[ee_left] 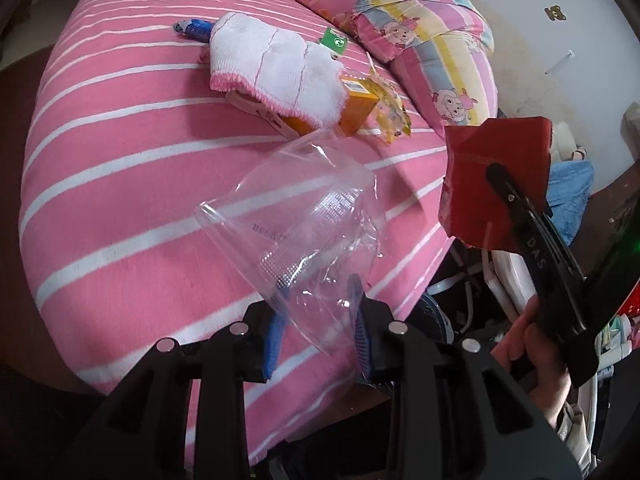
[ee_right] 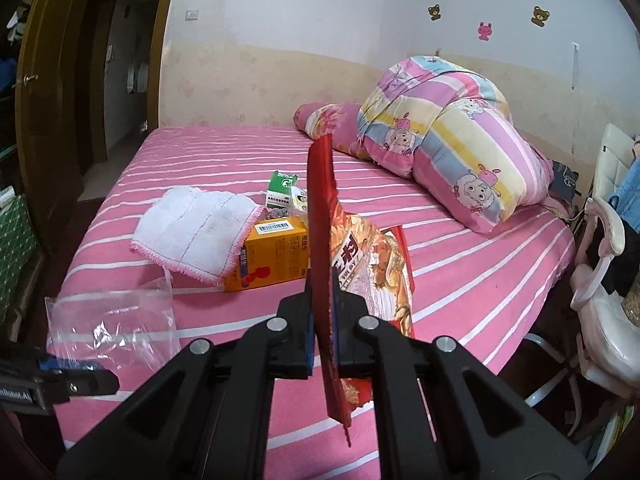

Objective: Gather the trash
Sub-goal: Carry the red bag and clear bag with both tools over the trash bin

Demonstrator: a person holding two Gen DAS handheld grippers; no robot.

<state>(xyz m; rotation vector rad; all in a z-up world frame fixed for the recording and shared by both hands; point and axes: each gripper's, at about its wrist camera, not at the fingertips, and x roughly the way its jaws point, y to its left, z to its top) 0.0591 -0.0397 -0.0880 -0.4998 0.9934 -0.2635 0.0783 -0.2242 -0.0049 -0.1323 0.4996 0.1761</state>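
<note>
My left gripper (ee_left: pixel 318 320) is shut on a clear plastic bag (ee_left: pixel 296 224) and holds it above the near edge of the pink striped bed (ee_left: pixel 120 168); the bag also shows in the right wrist view (ee_right: pixel 116 320). My right gripper (ee_right: pixel 322 320) is shut on a red snack wrapper (ee_right: pixel 324 240), held upright over the bed; the wrapper also shows in the left wrist view (ee_left: pixel 492 180), to the right of the bag. On the bed lie an orange box (ee_right: pixel 272 256), a green box (ee_right: pixel 282 186), a white cloth (ee_right: pixel 196 236) and a blue wrapper (ee_left: pixel 192 28).
A folded cartoon quilt (ee_right: pixel 448 152) and a pink pillow (ee_right: pixel 324 120) lie at the back of the bed. A white chair (ee_right: pixel 604 264) stands at the right. A yellow wrapper (ee_left: pixel 392 112) lies by the orange box. A wooden door frame (ee_right: pixel 44 120) is at the left.
</note>
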